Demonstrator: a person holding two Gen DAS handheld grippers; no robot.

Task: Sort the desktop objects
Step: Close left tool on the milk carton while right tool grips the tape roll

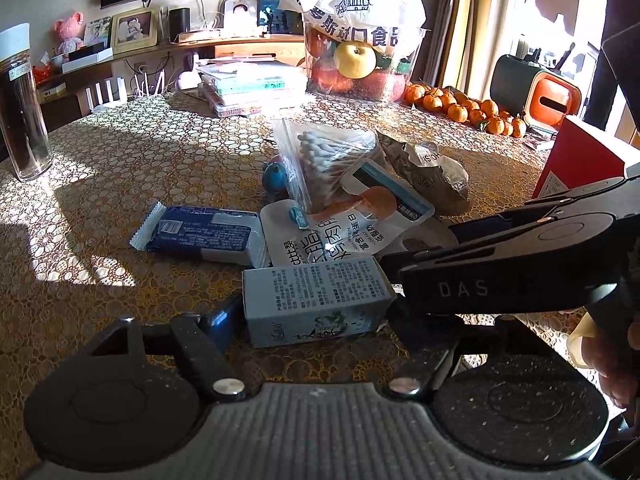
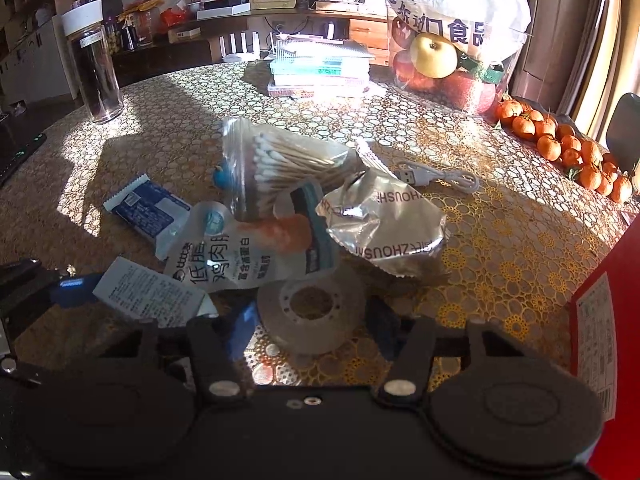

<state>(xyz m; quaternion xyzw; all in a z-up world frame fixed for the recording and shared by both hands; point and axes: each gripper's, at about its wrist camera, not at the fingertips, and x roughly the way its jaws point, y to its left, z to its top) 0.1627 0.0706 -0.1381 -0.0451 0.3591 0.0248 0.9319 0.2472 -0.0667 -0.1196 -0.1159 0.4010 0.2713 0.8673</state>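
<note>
Starting nearest, what do we log for the right gripper (image 2: 312, 328)? (A)

We log it low over the tablecloth (image 2: 500, 248), fingers either side of the tape roll (image 2: 312, 312), which lies flat. Pads sit right beside the roll; we can't tell if they press on it. (B)

And the left gripper (image 1: 312, 322)? (A)

It straddles the small pale-blue carton (image 1: 316, 304), which lies on its side. The blue pad (image 1: 222, 320) looks to be touching the carton's left end. The other pad is hidden under the right gripper's black body, so we can't tell if it grips. (B)

Next row out? (A)

We see a white chicken-breast pouch (image 2: 224, 256) overlapping the carton's far edge, with a blue wrapped packet (image 1: 200, 232) to its left. A crumpled foil bag (image 2: 384, 224) lies to its right. A zip bag of cotton swabs (image 2: 280, 164) leans on the pouch, a small blue object (image 1: 276, 176) just behind it. A white USB cable (image 2: 436, 178) lies past the foil bag, and a red box (image 2: 600, 340) stands at the right edge. (B)

Far side? (A)

We note a tall glass jar (image 2: 94, 68) on the left and stacked plastic cases (image 2: 320, 72) in the centre. On the right are a bag of fruit (image 2: 448, 52) and a row of mandarins (image 2: 560, 140). (B)
</note>
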